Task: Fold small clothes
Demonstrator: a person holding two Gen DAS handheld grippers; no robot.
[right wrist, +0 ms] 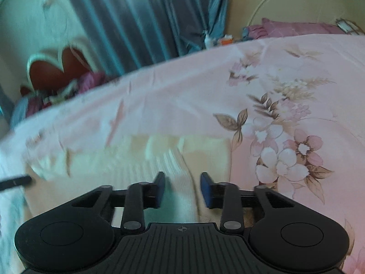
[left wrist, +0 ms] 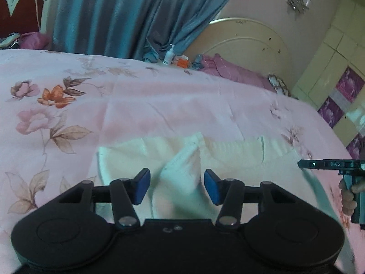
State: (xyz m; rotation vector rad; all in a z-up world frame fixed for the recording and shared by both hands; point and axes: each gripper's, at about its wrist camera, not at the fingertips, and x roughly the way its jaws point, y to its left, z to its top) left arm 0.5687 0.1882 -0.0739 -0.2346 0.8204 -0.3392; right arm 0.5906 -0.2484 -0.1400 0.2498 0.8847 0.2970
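Left gripper (left wrist: 177, 186) sits low with its blue pads partly spread, a raised fold of the white garment (left wrist: 182, 159) between them but no pad pressing it. Right gripper (right wrist: 182, 189) shows a narrower gap astride a white ridge, also unpinched. Beyond, the garment lies on the pink floral bedsheet (left wrist: 159, 105), blue curtain (left wrist: 118, 16) behind.

We see the left gripper (left wrist: 177, 186) angled down, jaws apart, blue pads (left wrist: 142, 186) clear of anything. Right gripper (right wrist: 182, 189) also tilted down, jaws parted narrower. In the left wrist view, a hand (left wrist: 349, 196) grips the right gripper's handle at far right.
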